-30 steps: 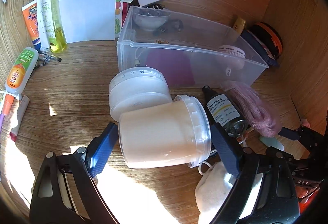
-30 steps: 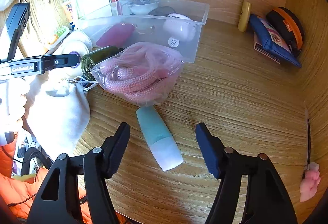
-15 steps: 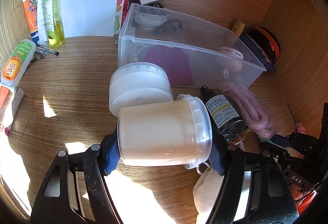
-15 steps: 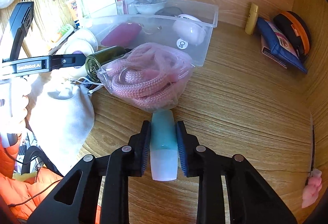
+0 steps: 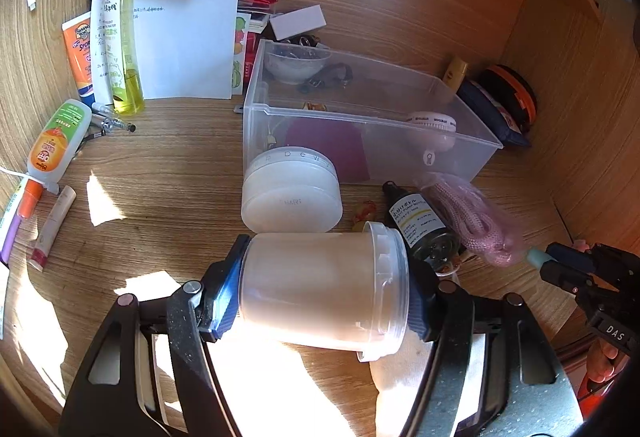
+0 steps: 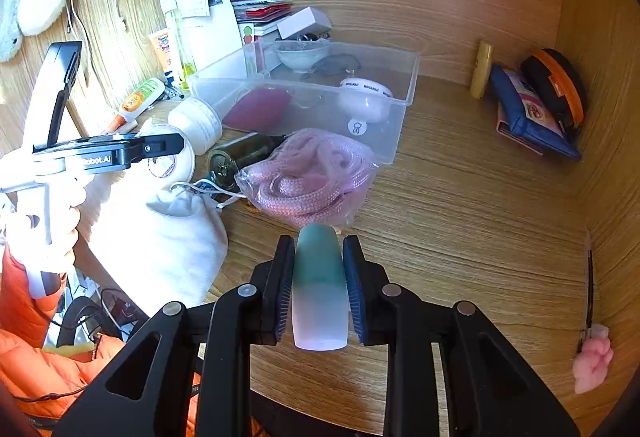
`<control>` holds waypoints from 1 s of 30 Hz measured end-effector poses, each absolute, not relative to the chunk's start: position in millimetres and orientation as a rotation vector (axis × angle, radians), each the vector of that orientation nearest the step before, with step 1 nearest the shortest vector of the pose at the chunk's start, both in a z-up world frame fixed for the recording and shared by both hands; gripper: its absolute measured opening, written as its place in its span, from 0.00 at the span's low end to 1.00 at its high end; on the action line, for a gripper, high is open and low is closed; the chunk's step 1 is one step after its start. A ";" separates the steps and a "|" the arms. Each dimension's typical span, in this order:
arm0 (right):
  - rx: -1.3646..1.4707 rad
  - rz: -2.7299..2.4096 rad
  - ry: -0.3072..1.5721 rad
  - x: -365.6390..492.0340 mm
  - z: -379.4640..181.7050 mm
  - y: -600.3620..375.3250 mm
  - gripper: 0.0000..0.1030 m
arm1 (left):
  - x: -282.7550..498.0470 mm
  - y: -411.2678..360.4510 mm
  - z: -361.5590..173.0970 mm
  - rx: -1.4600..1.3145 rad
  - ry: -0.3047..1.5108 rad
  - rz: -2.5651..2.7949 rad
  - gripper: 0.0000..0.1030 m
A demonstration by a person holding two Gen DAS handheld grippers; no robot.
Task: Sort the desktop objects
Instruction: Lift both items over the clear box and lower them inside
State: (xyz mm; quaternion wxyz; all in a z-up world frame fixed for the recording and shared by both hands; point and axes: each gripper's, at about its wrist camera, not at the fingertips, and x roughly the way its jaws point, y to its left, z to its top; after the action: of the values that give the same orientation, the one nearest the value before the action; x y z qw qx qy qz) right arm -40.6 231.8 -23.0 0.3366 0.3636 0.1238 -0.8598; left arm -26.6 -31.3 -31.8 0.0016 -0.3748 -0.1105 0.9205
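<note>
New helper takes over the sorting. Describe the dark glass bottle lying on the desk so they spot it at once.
Start at the clear plastic bin in the middle of the wooden desk. Just in front of its near wall lies the dark glass bottle, between a squat white round jar and a clear bag of pink rope. It alone is dark, with a white-and-yellow label.

White tub [image 5: 316, 289] on its side – teal tube [image 6: 319, 285] lengthwise.

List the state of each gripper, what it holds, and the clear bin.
left gripper: shut on the white jar
white jar: lying sideways, lid on
right gripper: shut on the teal tube
teal tube: clamped lengthwise between the fingers
clear bin: open-topped, partly filled
</note>
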 end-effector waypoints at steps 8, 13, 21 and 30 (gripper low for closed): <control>0.895 -2.220 0.246 -56.4 8.3 219.9 0.22 | -20.4 -26.9 0.0 -1.083 -0.287 2.903 0.64; 0.845 -2.207 0.219 -62.7 26.4 202.9 0.22 | -23.7 -16.7 26.0 -1.016 -0.191 2.912 0.64; 0.801 -2.186 0.193 -81.3 53.0 174.1 0.22 | -42.2 -17.2 54.3 -0.959 -0.177 2.898 0.64; 0.827 -2.184 0.183 -120.1 60.5 144.8 0.22 | -79.3 -29.2 63.3 -0.968 -0.167 2.919 0.64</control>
State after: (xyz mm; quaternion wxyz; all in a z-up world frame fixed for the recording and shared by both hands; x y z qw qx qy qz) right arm -120.1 144.8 60.5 0.3889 0.3251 0.0721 -0.8590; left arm -79.3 -29.2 63.3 0.0308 -0.3141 -0.0542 0.9473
